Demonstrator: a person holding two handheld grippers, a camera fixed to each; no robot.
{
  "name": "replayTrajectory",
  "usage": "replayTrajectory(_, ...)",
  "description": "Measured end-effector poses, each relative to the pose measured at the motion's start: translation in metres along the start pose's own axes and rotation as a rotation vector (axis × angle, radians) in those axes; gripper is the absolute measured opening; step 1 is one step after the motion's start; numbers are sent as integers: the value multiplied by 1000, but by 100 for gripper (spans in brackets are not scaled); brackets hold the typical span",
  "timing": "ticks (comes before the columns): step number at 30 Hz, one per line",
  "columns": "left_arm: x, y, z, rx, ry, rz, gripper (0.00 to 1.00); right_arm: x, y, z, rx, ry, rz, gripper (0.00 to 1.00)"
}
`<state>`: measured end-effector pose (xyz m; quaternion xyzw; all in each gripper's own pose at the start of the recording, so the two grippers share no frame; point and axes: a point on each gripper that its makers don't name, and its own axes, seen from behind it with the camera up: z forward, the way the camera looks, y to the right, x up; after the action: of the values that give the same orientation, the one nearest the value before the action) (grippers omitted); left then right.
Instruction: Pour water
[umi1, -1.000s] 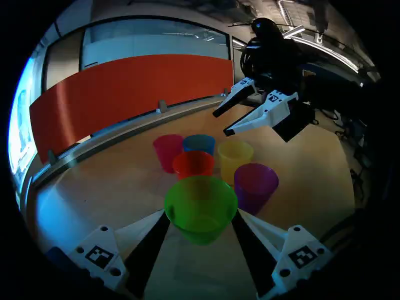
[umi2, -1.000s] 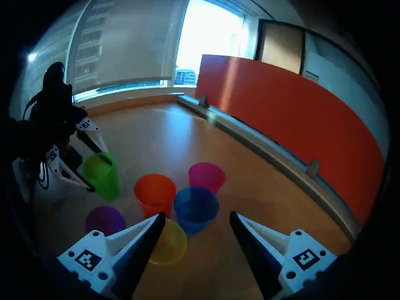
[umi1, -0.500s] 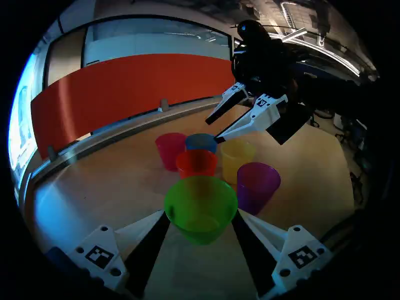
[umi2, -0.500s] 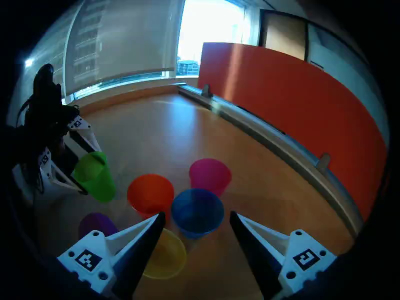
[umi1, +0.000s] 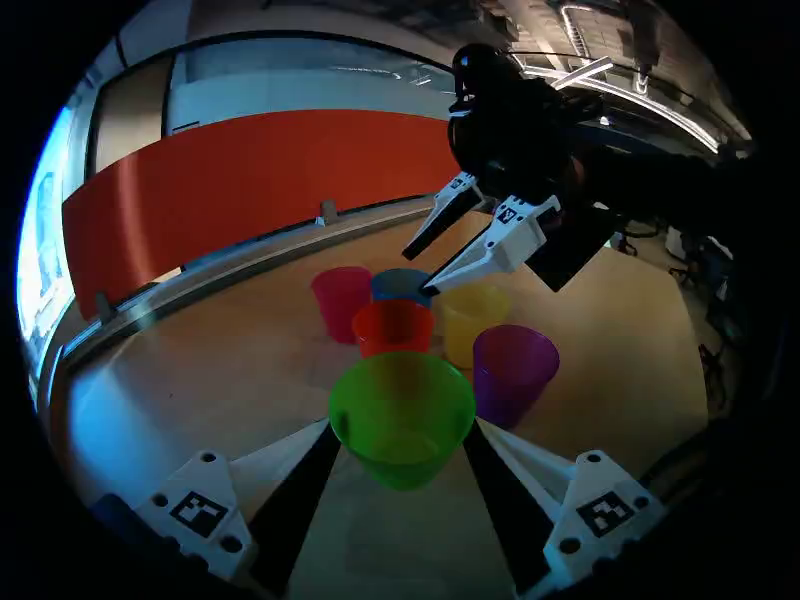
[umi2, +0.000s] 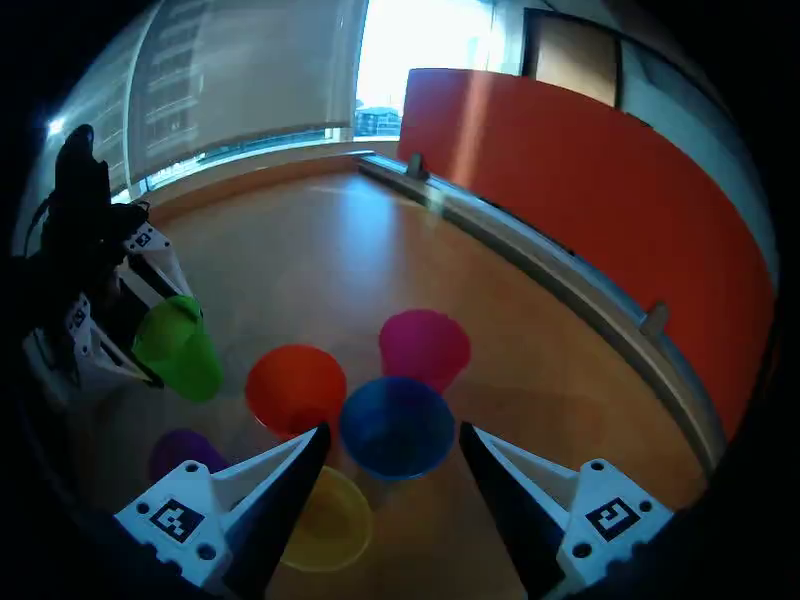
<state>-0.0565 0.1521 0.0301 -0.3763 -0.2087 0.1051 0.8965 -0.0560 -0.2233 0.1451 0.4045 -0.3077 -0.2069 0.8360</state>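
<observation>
My left gripper (umi1: 402, 440) is shut on a translucent green cup (umi1: 402, 418), held just above the wooden table; the same green cup (umi2: 175, 348) in my left gripper (umi2: 180, 352) leans a little in the right gripper view. Beyond it cluster an orange cup (umi1: 393, 327), a pink cup (umi1: 340, 300), a blue cup (umi1: 400, 284), a yellow cup (umi1: 470, 312) and a purple cup (umi1: 513, 368). My right gripper (umi1: 416, 272) hangs open over the blue cup. In the right gripper view the blue cup (umi2: 395, 427) sits between the tips of my open right gripper (umi2: 393, 432), untouched.
The orange cup (umi2: 295, 388), pink cup (umi2: 425, 345), yellow cup (umi2: 325, 520) and purple cup (umi2: 180, 452) crowd close round the blue one. A red partition (umi2: 600, 190) on a grey rail borders the wooden table (umi2: 330, 260). A person's dark sleeve (umi1: 640, 190) holds the right gripper.
My right gripper has come down and forward over the cluster, so the blue cup now lies between its fingertips. The left gripper still holds the green cup in the same place.
</observation>
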Motion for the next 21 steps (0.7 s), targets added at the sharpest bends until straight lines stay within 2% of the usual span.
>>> replayTrajectory(14,-2,-3,3,-2,2,-9,85,-6,2,7,6,-55,8,100)
replayTrajectory(21,-2,-4,4,-2,3,-10,85,-8,1,13,18,-83,33,100)
